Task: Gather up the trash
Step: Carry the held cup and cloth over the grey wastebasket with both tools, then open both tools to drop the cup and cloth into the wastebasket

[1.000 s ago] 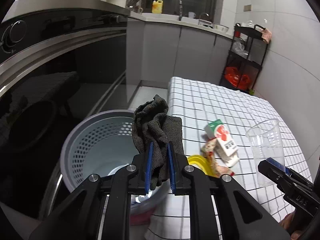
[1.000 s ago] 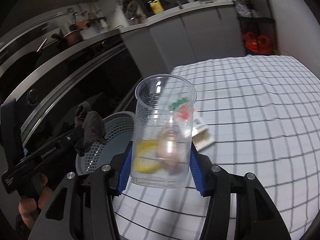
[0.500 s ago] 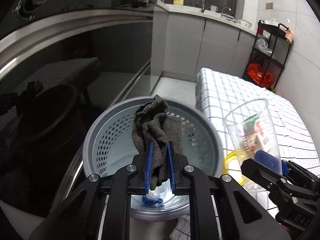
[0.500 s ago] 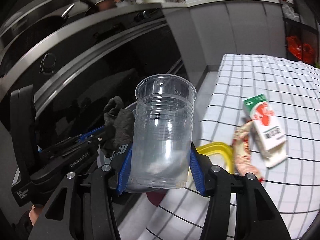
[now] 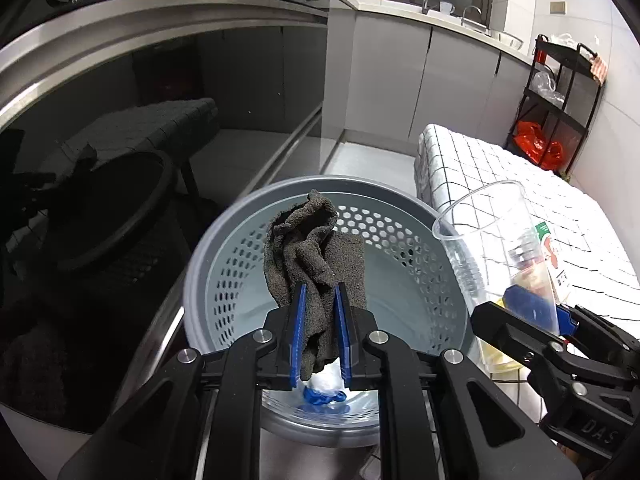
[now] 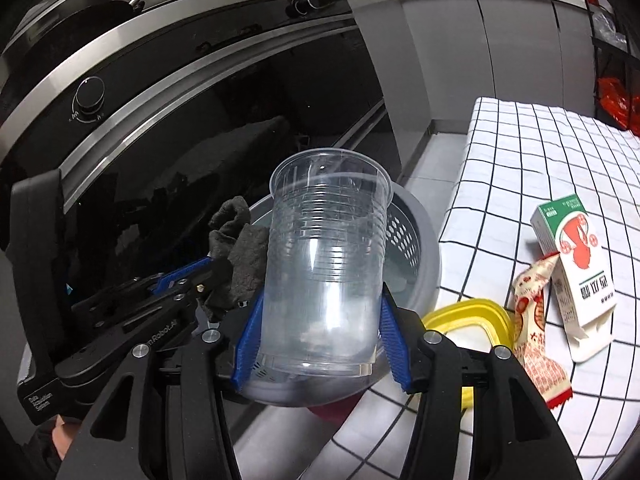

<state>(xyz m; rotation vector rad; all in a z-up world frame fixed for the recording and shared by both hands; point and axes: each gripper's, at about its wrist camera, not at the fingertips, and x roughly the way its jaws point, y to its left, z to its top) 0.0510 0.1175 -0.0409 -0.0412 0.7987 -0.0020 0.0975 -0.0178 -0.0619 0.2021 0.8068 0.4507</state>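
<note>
Left gripper (image 5: 320,312): black linkage arms, round silver screws showing at the pivots, ridged blue pads lining the jaws. Right gripper (image 6: 320,316): same black frame, silver screws, blue ribbed pads. White lettering showing on both black bodies, too small to read fully. A hand (image 6: 60,438) is peeking out under the left gripper's handle.

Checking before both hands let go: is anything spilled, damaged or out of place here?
Nothing looks spilled or damaged. The crumpled grey cloth and the empty clear cup are held over the grey bin. The milk carton lies on its side beside a snack wrapper on the checked tablecloth, uncollected.
</note>
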